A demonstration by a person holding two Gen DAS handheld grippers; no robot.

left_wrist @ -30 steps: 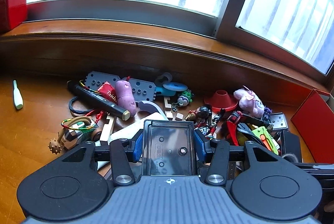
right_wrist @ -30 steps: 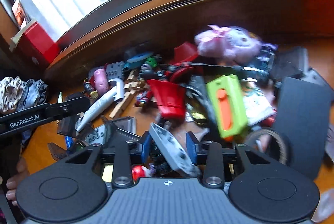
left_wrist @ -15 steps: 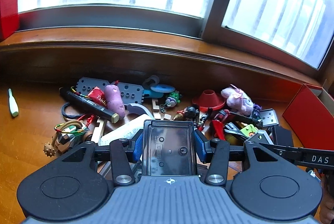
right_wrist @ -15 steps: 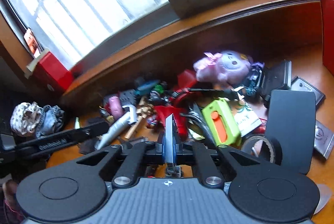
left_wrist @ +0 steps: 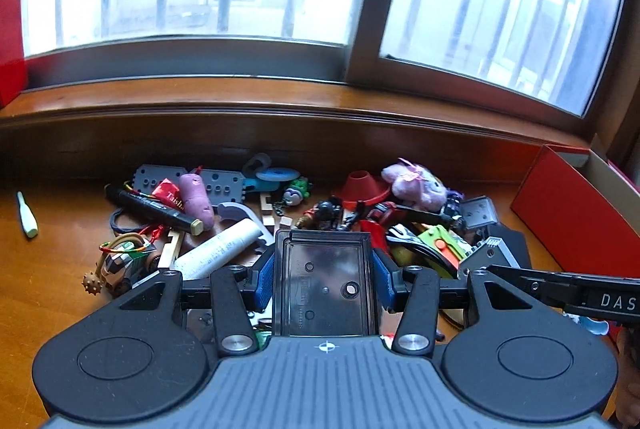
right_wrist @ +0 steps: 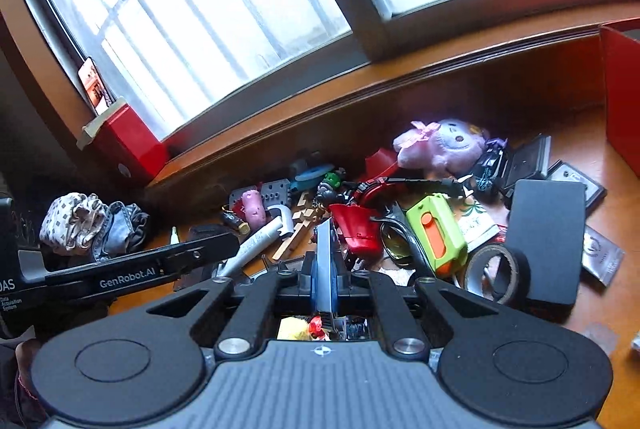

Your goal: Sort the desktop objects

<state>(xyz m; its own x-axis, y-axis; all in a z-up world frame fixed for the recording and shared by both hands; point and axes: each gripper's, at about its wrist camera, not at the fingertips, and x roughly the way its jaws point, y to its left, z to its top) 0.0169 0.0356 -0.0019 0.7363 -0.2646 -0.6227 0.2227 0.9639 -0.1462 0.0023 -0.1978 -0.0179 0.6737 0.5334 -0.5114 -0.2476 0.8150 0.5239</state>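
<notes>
My left gripper (left_wrist: pixel 325 269) is shut on a dark see-through plastic case (left_wrist: pixel 326 285), held flat between its blue pads above the pile. My right gripper (right_wrist: pixel 326 263) is shut on a thin grey plate (right_wrist: pixel 325 237), seen edge-on and upright. In the left wrist view that plate (left_wrist: pixel 486 253) shows at the tip of the right gripper's arm. The pile on the wooden desk holds a purple plush (right_wrist: pixel 440 145), a green-and-orange knife (right_wrist: pixel 436 233), a red cone (left_wrist: pixel 362 185), a black marker (left_wrist: pixel 156 209), a white tube (left_wrist: pixel 218 249) and a pink bean toy (left_wrist: pixel 195 199).
An open red box (left_wrist: pixel 572 197) stands at the right edge of the desk. A black tape roll (right_wrist: pixel 496 273) and a black flat pad (right_wrist: pixel 546 237) lie front right. Bunched clothes (right_wrist: pixel 92 225) sit far left. The window sill (left_wrist: pixel 280 97) runs behind the pile.
The right gripper has closed on the grey plate, which turned from flat to edge-on. Both grippers have risen and pulled back from the pile; the left still holds the case.
</notes>
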